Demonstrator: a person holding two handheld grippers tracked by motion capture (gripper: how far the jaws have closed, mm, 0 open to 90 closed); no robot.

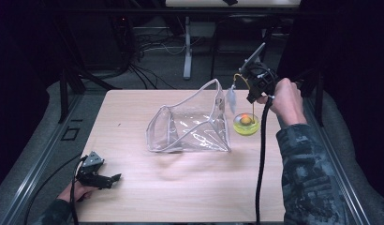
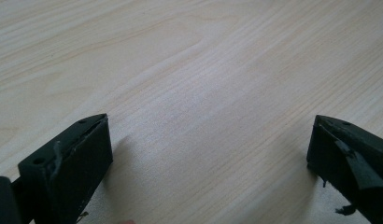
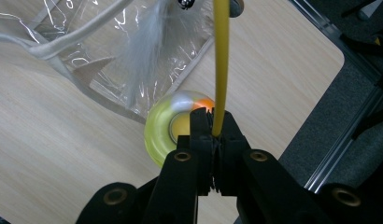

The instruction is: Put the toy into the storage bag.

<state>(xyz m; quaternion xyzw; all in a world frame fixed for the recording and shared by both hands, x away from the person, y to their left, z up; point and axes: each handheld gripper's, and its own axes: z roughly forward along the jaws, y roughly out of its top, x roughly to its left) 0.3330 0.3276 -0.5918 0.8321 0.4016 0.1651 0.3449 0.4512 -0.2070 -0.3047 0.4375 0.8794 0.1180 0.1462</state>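
Your right hand-held gripper [image 1: 254, 96] is up over the far right part of the bench [image 1: 180, 197], w/ its jaws squeezed shut on a thin yellow wand [image 3: 221, 60]. In the right gripper view the wand goes straight up from between the black jaws, and a white feather [image 3: 143, 51] hangs off its top end, next to the clear plastic bag [image 1: 190, 124]. In the high view the feather [image 1: 231, 99] dangles just beside the bag's right edge. Right under that gripper is a round yellow-green toy base [image 1: 246, 124] w/ an orange ball in the middle; can't tell if the wand's low end is stuck in the base or just over it. The bag stands near the middle of the bench, mouth open, white trim round the edges. Your left hand-held gripper [image 1: 108, 180] rests low at the near left corner, well apart from the bag. Its jaws are spread wide & nothing is between them, just bare wood in the left gripper view.
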